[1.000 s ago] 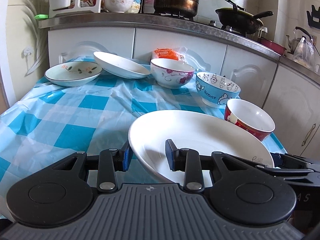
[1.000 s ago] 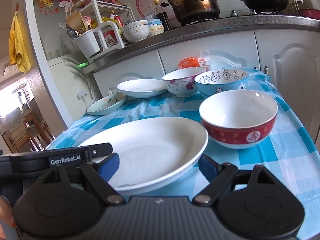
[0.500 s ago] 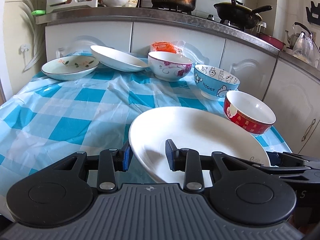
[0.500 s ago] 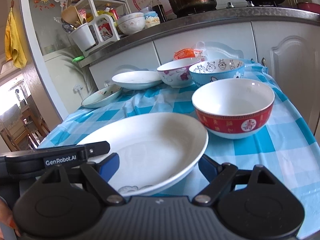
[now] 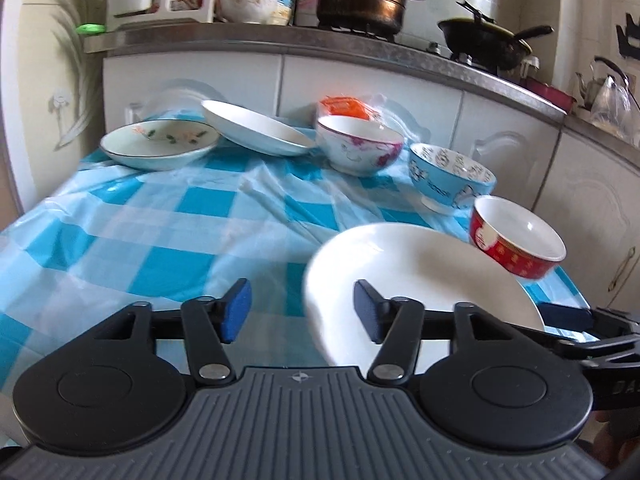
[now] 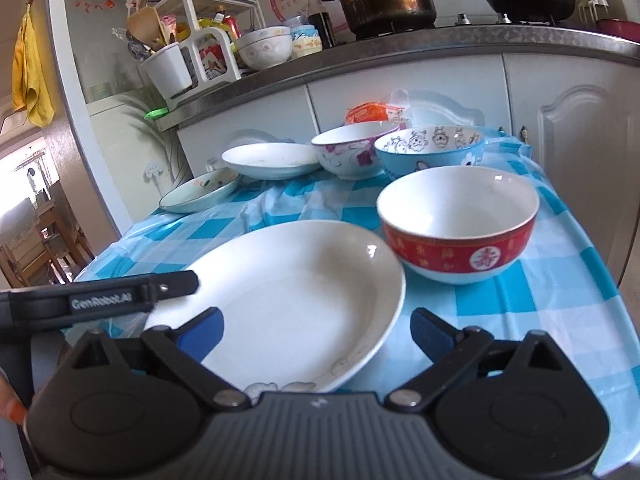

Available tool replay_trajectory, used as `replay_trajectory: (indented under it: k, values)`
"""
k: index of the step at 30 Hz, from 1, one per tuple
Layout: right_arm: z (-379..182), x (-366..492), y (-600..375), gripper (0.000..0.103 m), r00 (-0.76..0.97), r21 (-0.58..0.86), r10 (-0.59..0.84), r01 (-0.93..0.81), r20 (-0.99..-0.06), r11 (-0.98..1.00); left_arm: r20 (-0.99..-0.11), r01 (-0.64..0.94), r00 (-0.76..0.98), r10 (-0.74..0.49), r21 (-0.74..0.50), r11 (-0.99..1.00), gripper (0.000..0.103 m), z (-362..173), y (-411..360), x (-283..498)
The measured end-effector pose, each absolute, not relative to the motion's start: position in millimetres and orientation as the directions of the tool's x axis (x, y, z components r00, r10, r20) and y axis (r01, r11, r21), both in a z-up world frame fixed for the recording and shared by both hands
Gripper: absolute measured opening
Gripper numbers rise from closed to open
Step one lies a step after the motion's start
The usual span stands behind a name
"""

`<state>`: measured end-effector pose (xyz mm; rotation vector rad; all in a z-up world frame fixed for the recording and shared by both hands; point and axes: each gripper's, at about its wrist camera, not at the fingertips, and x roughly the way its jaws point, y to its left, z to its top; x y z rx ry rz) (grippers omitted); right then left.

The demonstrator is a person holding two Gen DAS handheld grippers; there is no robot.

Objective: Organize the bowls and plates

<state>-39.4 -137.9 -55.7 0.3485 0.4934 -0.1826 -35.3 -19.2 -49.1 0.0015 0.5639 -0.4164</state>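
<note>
Large white plate (image 5: 420,276) near edge hidden behind left tool (image 5: 299,314)

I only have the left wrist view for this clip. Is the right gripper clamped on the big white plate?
Observer: No. The right gripper is open. Its jaws have just been opening, with the white plate rim between them and neither pad pressing on it.
Operator: Any decoration on that plate?
Observer: Yes, a faint grey swirl pattern on its near rim.
Operator: What's left of the counter?
Observer: A yellow cloth hangs beside a doorway.
</note>
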Motion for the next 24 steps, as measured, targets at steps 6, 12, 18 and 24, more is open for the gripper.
replay_trajectory:
  k: [6, 12, 18, 24]
  values:
    - [-47.1, -41.0, -148.4, 0.102, 0.868, 0.331, -0.101, 0.290, -0.486, 0.898, -0.513, 0.331, 0.781, -0.355, -0.142, 0.933, 0.093, -38.8, 3.1, -15.1]
    - [-35.8, -27.5, -154.9, 0.102, 0.861, 0.373, -0.099, 0.317, -0.500, 0.872, -0.496, 0.267, 0.805, -0.326, -0.187, 0.945, 0.096, -23.1, 29.0, 16.8]
    - [-25.8, -0.2, -159.4, 0.102, 0.855, 0.432, -0.058, 0.318, -0.516, 0.844, -0.473, 0.241, 0.822, -0.317, -0.215, 0.946, 0.098, -3.0, 45.3, 57.9]
    - [-13.9, 47.2, -168.1, 0.102, 0.869, 0.574, 0.052, 0.280, -0.492, 0.770, -0.497, 0.259, 0.797, -0.343, -0.232, 0.938, 0.098, 9.7, 40.7, 107.5]
